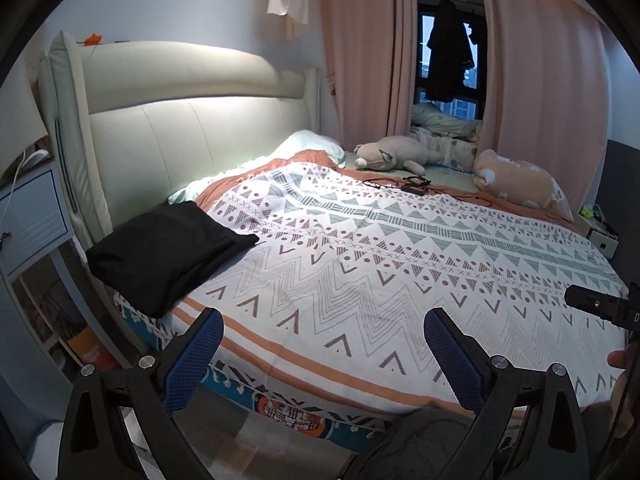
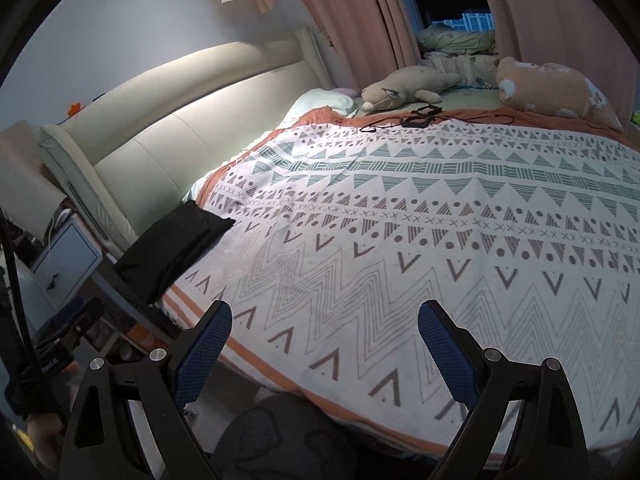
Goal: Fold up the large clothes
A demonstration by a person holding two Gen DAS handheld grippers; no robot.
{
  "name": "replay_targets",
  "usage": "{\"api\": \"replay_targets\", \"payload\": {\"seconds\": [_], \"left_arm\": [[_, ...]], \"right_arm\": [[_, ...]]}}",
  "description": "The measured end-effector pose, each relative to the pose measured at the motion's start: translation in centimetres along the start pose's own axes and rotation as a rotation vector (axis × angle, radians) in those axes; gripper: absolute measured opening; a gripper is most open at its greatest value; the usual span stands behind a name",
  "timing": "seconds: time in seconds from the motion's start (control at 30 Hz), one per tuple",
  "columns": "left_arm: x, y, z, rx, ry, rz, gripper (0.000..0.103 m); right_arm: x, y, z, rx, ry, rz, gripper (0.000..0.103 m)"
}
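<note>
A black garment (image 1: 168, 252) lies folded in a flat rectangle on the near left corner of the bed, by the headboard; the right wrist view shows the garment (image 2: 172, 252) at mid left. My left gripper (image 1: 320, 344) hovers over the bed's near edge, jaws wide apart, nothing between its blue pads. My right gripper (image 2: 324, 340) also stands open and empty above the patterned bedspread (image 2: 400, 240), right of the garment. Neither gripper touches the garment. The right gripper's body shows at the right edge of the left wrist view.
A cream padded headboard (image 1: 180, 128) runs along the left. Two plush toys (image 1: 392, 156) (image 1: 516, 180), glasses and a black cable (image 1: 412, 184) lie at the far side. A nightstand (image 1: 32, 220) stands left of the bed. Pink curtains (image 1: 360, 52) frame a window.
</note>
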State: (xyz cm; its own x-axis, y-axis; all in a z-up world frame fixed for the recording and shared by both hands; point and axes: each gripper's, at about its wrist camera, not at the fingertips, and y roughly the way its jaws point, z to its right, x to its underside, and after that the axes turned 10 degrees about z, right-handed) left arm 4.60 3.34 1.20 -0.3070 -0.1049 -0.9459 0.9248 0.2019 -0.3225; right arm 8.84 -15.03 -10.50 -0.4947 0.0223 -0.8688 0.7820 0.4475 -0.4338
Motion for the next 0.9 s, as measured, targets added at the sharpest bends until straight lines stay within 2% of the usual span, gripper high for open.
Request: {"api": "replay_targets", "payload": {"seconds": [0.5, 0.8, 0.9], "left_arm": [[2.5, -8.5, 3.0, 0.101, 0.139, 0.096, 0.1], [4.4, -12.3, 3.4, 0.172, 0.121, 0.138, 0.101], [5.0, -13.2, 3.4, 0.171, 0.111, 0.142, 0.102]], "right_arm": [[5.3, -10.4, 1.4, 0.121, -0.013, 0.124, 0.095], [8.5, -15.4, 0.8, 0.18, -0.041, 0.163, 0.095], [9.4, -16.8, 0.6, 0.205, -0.054, 0.173, 0.095]]}}
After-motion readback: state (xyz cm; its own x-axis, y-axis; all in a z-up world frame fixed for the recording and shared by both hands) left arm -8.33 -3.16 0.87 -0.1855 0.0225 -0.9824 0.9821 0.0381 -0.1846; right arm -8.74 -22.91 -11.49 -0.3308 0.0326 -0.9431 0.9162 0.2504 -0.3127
